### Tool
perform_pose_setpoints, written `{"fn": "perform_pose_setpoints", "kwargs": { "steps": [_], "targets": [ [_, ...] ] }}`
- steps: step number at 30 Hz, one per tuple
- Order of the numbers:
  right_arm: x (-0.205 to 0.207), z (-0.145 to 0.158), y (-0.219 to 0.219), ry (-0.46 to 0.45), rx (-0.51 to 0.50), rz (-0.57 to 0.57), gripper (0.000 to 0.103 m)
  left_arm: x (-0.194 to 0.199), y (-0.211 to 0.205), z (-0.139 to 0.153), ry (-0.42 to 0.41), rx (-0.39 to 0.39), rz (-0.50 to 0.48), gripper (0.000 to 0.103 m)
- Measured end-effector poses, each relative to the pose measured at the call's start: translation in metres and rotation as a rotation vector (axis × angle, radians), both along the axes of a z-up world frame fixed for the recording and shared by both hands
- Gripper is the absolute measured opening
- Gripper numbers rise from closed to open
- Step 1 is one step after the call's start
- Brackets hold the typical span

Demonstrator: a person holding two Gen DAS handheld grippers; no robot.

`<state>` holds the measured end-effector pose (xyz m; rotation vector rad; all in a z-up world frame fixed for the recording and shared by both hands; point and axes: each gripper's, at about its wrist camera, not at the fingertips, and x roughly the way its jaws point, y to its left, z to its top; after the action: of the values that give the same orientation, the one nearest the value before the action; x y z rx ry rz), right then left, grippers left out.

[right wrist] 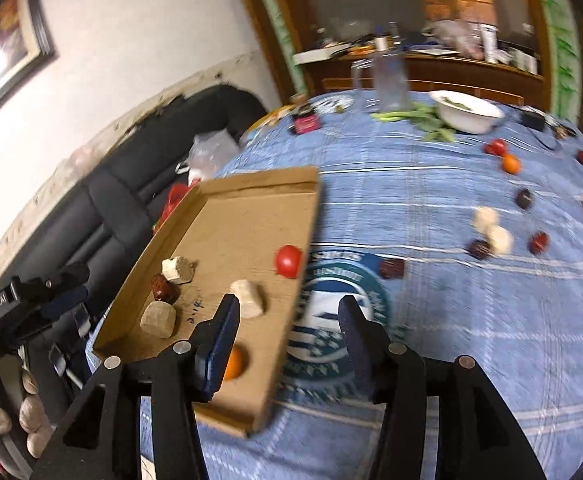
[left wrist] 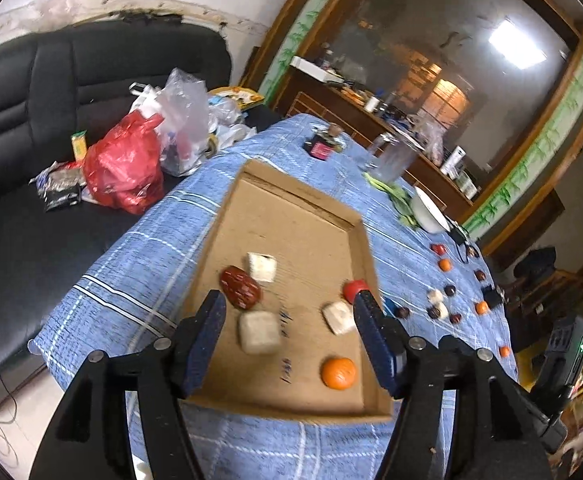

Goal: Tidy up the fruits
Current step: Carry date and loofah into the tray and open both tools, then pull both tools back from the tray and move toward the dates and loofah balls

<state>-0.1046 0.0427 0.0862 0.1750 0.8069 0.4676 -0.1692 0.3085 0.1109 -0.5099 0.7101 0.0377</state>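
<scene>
While both grippers are hanging above the blue checked tablecloth [left wrist: 103,300], a shallow cardboard tray [left wrist: 291,216] is lying on it, holding six pieces. In the tray, a wrinkled red date [left wrist: 240,287] is sitting at the left, touching a pale cube [left wrist: 262,266] just beyond it, with a larger pale cube [left wrist: 258,332] nearer. A third pale cube [left wrist: 338,317] and a small red tomato [left wrist: 353,289] are resting toward the right wall, and an orange [left wrist: 338,373] is lying nearest. The left gripper [left wrist: 289,330] is hovering over the tray with its jaws spread and nothing between them. The right gripper [right wrist: 289,330] is poised above the tray's right wall, jaws likewise parted and empty. More fruits [right wrist: 491,232] are lying scattered on the cloth to the right, near a white bowl [right wrist: 467,114] at the far side.
</scene>
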Motion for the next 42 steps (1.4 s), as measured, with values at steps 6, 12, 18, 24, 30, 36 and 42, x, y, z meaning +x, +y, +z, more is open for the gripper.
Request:
{"fn": "perform_pose_setpoints", "kwargs": {
  "steps": [6,12,18,24,30,36,42],
  "targets": [
    [-0.029,0.01,-0.042,-0.021,0.052,-0.07,0.057,-0.018,-0.05,0.025,-0.051,0.094,-0.074,0.069],
    [-0.059,0.025,-0.083,-0.081,0.071,-0.153,0.064,-0.034,-0.101,0.041,-0.101,0.183,-0.15,0.07],
    [-0.077,0.033,-0.113,-0.111,0.101,-0.21,0.065,-0.047,-0.145,0.048,-0.128,0.311,-0.21,0.071],
    [-0.082,0.033,-0.134,-0.133,0.101,-0.257,0.07,-0.039,-0.168,0.04,-0.102,0.377,-0.247,0.072],
    [-0.07,0.021,-0.162,-0.106,0.124,-0.306,0.07,-0.017,-0.186,0.026,-0.044,0.401,-0.282,0.072],
    [-0.05,0.002,-0.193,-0.057,0.138,-0.364,0.07,0.01,-0.188,0.008,0.026,0.381,-0.296,0.072],
    [-0.027,-0.025,-0.238,0.023,0.163,-0.454,0.07,0.04,-0.196,-0.013,0.089,0.347,-0.311,0.072]
  ]
}}
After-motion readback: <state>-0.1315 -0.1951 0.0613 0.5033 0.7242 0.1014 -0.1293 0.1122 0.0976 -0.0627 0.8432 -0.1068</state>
